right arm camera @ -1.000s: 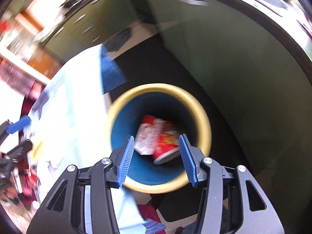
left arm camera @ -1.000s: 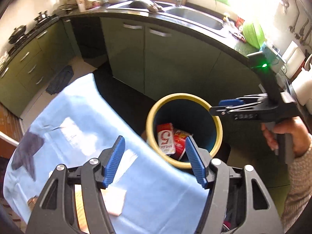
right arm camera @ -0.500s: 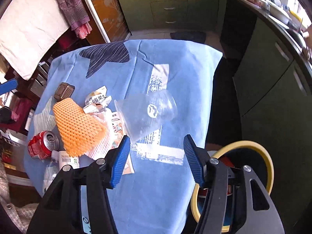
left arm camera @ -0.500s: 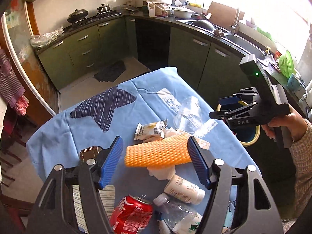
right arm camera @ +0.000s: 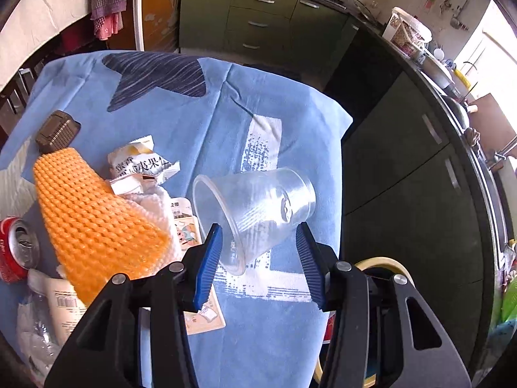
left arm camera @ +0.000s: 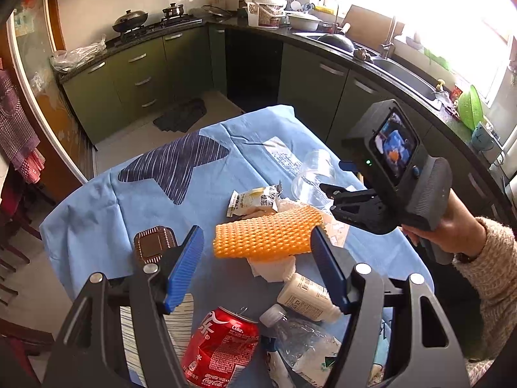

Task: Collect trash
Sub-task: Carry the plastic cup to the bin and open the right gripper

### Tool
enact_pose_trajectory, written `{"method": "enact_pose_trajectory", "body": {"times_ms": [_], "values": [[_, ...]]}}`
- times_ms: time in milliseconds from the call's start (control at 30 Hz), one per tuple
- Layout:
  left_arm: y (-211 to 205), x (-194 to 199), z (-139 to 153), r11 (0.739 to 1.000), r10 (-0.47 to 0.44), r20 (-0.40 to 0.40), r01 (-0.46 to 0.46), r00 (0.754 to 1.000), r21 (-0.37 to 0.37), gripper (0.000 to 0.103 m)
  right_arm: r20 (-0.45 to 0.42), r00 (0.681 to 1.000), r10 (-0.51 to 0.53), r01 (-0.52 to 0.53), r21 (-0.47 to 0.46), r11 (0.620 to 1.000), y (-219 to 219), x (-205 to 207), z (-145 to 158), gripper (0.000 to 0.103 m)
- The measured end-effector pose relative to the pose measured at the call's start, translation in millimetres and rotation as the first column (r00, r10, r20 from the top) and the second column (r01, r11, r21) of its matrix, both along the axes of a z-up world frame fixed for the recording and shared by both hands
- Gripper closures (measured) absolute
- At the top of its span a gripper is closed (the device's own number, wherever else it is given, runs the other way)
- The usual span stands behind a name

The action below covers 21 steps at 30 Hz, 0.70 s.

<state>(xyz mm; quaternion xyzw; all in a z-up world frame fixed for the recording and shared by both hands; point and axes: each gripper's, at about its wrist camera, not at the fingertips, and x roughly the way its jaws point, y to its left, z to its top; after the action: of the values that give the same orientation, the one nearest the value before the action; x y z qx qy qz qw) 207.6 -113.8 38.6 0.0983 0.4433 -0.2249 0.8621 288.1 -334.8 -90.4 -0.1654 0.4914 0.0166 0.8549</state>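
Trash lies on a table with a blue cloth (left arm camera: 97,207). My left gripper (left arm camera: 257,258) is open and empty, its jaws either side of an orange foam net (left arm camera: 268,236). Below it lie a red Coke can (left arm camera: 223,346), a white bottle (left arm camera: 307,297) and a crushed clear bottle (left arm camera: 303,349). My right gripper (right arm camera: 260,258) is open and empty, its jaws just short of a clear plastic cup (right arm camera: 258,207) lying on its side. The right gripper also shows in the left wrist view (left arm camera: 336,177). The yellow-rimmed bin (right arm camera: 384,265) stands by the table's right edge.
A snack wrapper (left arm camera: 253,200), white tissue (left arm camera: 274,268) and a brown ridged tray (left arm camera: 155,245) lie on the cloth. A printed card (right arm camera: 203,317) lies under the right gripper. Green kitchen cabinets (left arm camera: 310,80) and a dark counter with a sink surround the table.
Both grippers have swung from above the bin to over the table. The left one has closed in on the orange net, the right one on the clear cup.
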Motion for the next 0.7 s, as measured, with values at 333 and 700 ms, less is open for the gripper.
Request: {"method": "enact_pose_trajectory", "body": {"times_ms": [333, 700], "values": [[4.7, -4.7, -4.7, 1.000, 0.005, -0.008, -0.005, 1.000, 0.009, 0.038, 0.088, 0.994, -0.067, 0.062, 0.062, 0.996, -53.7, -11.7, 34.1, 0.098], [3.8, -13.5, -11.7, 1.000, -0.012, -0.020, 0.012, 1.000, 0.001, 0.038, -0.157, 0.935, -0.319, 0.348, 0.221, 0.911, -218.2, -62.6, 25.1, 0.098]]}}
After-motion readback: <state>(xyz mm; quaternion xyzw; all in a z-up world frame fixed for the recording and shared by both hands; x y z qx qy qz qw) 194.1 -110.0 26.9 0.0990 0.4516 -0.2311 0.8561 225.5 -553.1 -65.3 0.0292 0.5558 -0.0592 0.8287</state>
